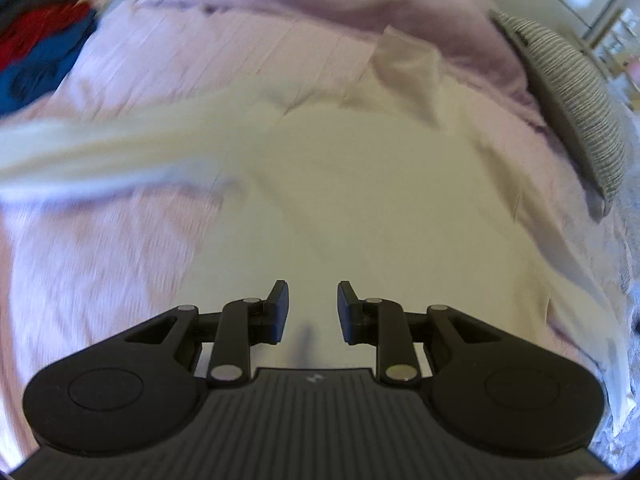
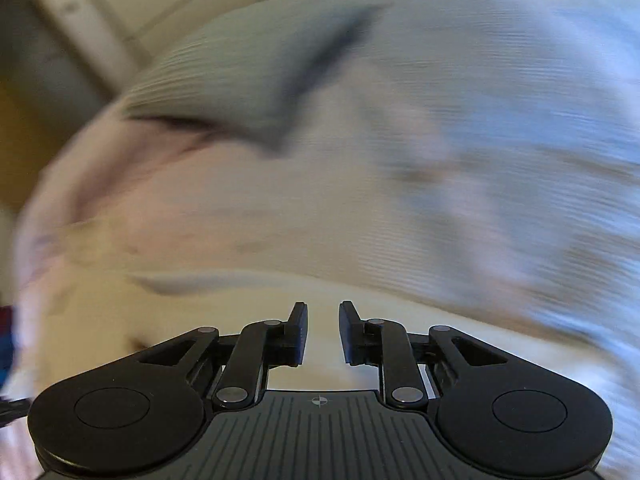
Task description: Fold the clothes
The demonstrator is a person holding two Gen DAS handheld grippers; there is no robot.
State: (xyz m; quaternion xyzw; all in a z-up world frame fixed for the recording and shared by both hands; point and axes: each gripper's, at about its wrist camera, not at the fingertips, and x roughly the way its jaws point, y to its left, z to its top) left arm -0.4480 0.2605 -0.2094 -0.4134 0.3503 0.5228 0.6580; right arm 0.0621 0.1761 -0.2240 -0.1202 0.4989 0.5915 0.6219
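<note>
Below, pink bedspread [image 1: 100, 264], cream garment [image 1: 360, 200], striped pillow [image 1: 572, 112]

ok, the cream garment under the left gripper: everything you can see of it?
The cream garment is a pale, thin, soft-looking fabric, spread mostly flat on the pink bedspread. One corner or sleeve is flipped up at the far end; a blurred strip stretches off to the left. Its right edge runs toward the striped pillow. The left gripper is over it, open, gripping nothing. Contact with the fabric cannot be told.
</note>
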